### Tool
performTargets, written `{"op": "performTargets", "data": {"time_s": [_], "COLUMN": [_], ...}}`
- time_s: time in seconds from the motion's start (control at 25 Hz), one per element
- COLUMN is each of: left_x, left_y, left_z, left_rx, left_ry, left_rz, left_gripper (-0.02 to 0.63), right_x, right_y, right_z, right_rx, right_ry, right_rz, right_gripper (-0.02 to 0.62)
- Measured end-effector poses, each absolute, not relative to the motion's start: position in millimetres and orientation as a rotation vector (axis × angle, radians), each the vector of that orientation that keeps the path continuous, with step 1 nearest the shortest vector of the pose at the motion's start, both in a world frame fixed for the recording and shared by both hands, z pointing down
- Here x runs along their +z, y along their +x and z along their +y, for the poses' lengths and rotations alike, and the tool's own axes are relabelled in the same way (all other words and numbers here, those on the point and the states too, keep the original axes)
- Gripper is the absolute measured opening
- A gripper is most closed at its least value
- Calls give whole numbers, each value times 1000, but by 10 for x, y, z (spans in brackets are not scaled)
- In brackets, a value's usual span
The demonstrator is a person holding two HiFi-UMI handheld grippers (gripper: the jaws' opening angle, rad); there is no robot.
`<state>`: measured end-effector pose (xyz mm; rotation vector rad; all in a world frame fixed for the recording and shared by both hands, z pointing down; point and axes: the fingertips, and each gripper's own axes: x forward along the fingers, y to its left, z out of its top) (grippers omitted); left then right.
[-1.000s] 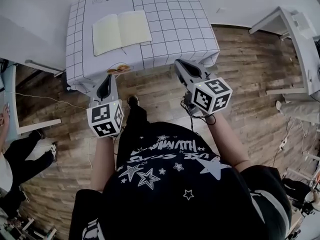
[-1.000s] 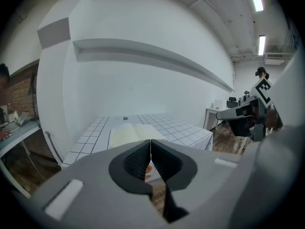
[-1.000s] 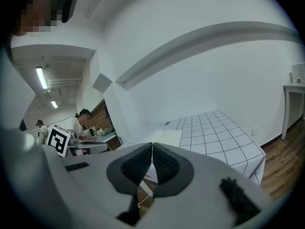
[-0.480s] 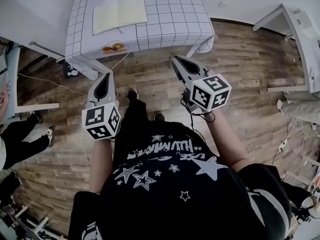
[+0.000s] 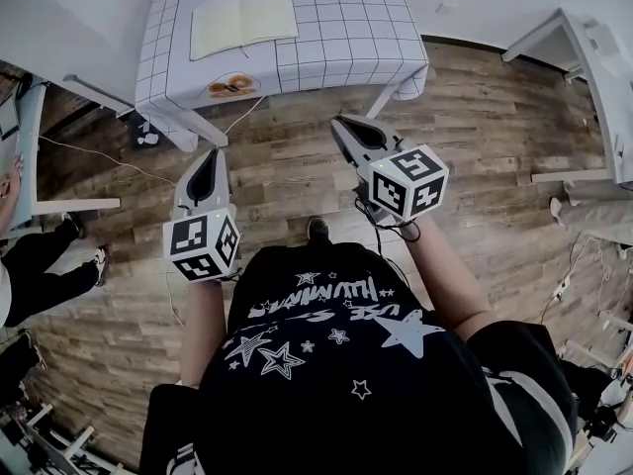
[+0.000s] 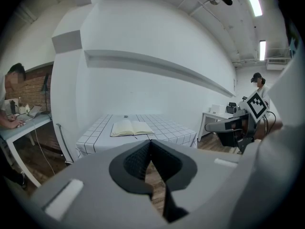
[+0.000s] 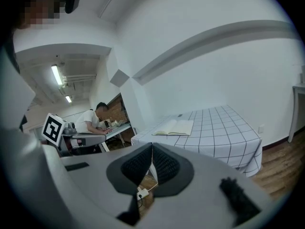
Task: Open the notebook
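The notebook [image 5: 243, 18] lies open, pale pages up, on the table with a white checked cloth [image 5: 336, 38]. It also shows in the left gripper view as the notebook [image 6: 131, 128] and in the right gripper view as the notebook [image 7: 175, 127]. Both grippers hang over the wooden floor, well short of the table and apart from the notebook. My left gripper [image 5: 206, 161] is shut with nothing in it, its jaws meeting at the tip [image 6: 150, 142]. My right gripper [image 5: 341, 127] is also shut and empty [image 7: 152, 147].
A person [image 5: 25, 265] sits at a desk on the left. A white desk [image 5: 593, 67] stands at the right. Cables [image 5: 99, 161] run over the wooden floor near the table's legs, and a power strip [image 7: 142, 193] lies below the right gripper.
Both grippers have drawn back from the table, which now sits higher and farther off in the head view. The notebook has stayed open and still.
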<state>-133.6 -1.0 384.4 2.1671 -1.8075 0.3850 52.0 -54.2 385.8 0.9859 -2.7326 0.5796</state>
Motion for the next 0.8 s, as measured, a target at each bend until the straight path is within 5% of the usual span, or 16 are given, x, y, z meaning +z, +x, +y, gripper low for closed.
{"op": "performTargets", "data": {"time_s": [0.8], "left_x": [3655], "left_y": [-1740], "left_z": [1152], "left_rx": [278], "left_ry": [2260], "left_rz": [-1711], "left_gripper": [11], "right_x": [3720], "right_y": [-248], "right_z": [833], "right_rx": [484], "right_ry": [958], "right_rz": [-2684], "right_gripper": [17]}}
